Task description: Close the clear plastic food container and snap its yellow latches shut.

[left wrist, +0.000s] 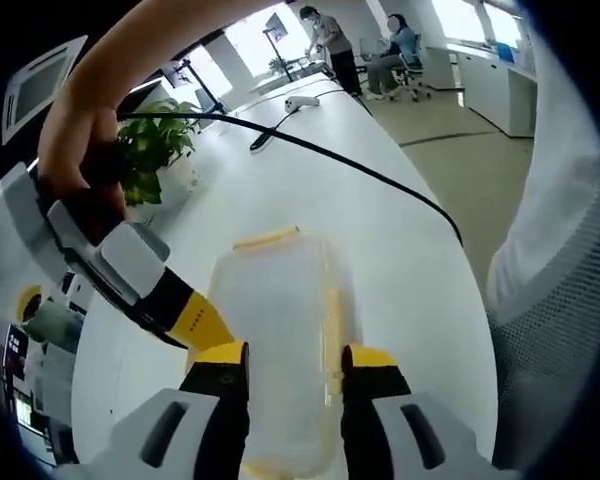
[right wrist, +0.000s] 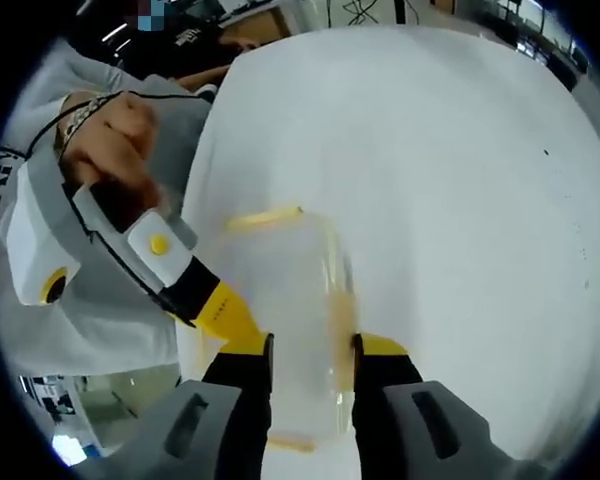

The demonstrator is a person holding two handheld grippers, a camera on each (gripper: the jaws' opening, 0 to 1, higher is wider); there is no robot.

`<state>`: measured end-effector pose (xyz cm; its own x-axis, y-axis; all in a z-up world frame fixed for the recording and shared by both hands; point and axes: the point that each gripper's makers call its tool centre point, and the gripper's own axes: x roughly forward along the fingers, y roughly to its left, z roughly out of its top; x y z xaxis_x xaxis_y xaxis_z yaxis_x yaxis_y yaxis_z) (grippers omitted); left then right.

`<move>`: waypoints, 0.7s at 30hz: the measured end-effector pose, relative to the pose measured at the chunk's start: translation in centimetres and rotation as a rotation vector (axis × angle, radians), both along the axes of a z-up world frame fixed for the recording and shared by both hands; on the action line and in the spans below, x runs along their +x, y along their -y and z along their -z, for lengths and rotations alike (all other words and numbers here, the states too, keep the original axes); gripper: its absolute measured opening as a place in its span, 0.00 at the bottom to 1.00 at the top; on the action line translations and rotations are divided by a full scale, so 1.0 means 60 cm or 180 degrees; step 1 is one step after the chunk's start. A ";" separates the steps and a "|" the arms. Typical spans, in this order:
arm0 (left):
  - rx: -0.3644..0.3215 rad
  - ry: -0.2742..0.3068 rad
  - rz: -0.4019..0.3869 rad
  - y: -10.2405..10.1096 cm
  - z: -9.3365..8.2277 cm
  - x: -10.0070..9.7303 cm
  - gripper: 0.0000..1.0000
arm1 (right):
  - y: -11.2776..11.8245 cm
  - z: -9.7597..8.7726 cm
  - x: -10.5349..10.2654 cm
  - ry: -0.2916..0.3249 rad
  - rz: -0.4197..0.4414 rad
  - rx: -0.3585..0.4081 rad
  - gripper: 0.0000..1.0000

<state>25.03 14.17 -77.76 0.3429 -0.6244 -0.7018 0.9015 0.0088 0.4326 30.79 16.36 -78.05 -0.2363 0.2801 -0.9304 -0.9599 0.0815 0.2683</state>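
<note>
A clear plastic container (left wrist: 280,330) lies on the white table (left wrist: 400,250) with its lid on. One yellow latch (left wrist: 267,238) sits at its far end and another (left wrist: 332,330) runs along its right side. My left gripper (left wrist: 295,358) hovers open over the near part of the lid, jaws apart. My right gripper (left wrist: 202,322) reaches in from the left, its yellow tip at the container's left edge. In the right gripper view the container (right wrist: 290,300) shows its far latch (right wrist: 265,217) and side latch (right wrist: 337,310). There my right gripper (right wrist: 313,350) stands open over the lid, and my left gripper (right wrist: 230,315) touches the left edge.
A black cable (left wrist: 360,165) runs across the table towards a potted plant (left wrist: 155,150) at the far left. A white mesh sleeve (left wrist: 560,300) hangs close on the right. People (left wrist: 335,45) are at desks far off. Grey clothing (right wrist: 130,330) borders the table's left.
</note>
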 end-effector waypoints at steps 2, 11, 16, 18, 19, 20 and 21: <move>0.0008 0.0006 0.0003 0.000 0.000 0.000 0.29 | 0.000 0.000 0.000 -0.0007 -0.0039 -0.0018 0.26; 0.0012 0.0010 0.0005 0.001 0.001 0.000 0.29 | 0.003 0.001 0.001 -0.0091 -0.0058 0.0030 0.25; 0.0014 0.0018 0.0029 0.002 -0.002 -0.001 0.29 | 0.012 0.003 -0.003 -0.0162 -0.0037 0.0005 0.24; 0.0014 0.0015 0.0030 0.002 -0.002 -0.002 0.29 | 0.014 0.004 -0.006 -0.0144 -0.0061 -0.0002 0.25; 0.0021 0.0019 0.0031 0.002 -0.002 -0.002 0.29 | 0.015 0.004 -0.006 -0.0141 -0.0053 -0.0004 0.25; 0.0023 0.0022 0.0036 0.002 -0.002 -0.003 0.29 | 0.013 0.004 -0.006 -0.0140 -0.0053 -0.0004 0.25; 0.0019 0.0019 0.0031 0.002 -0.002 -0.003 0.29 | 0.013 0.004 -0.006 -0.0141 -0.0055 -0.0007 0.25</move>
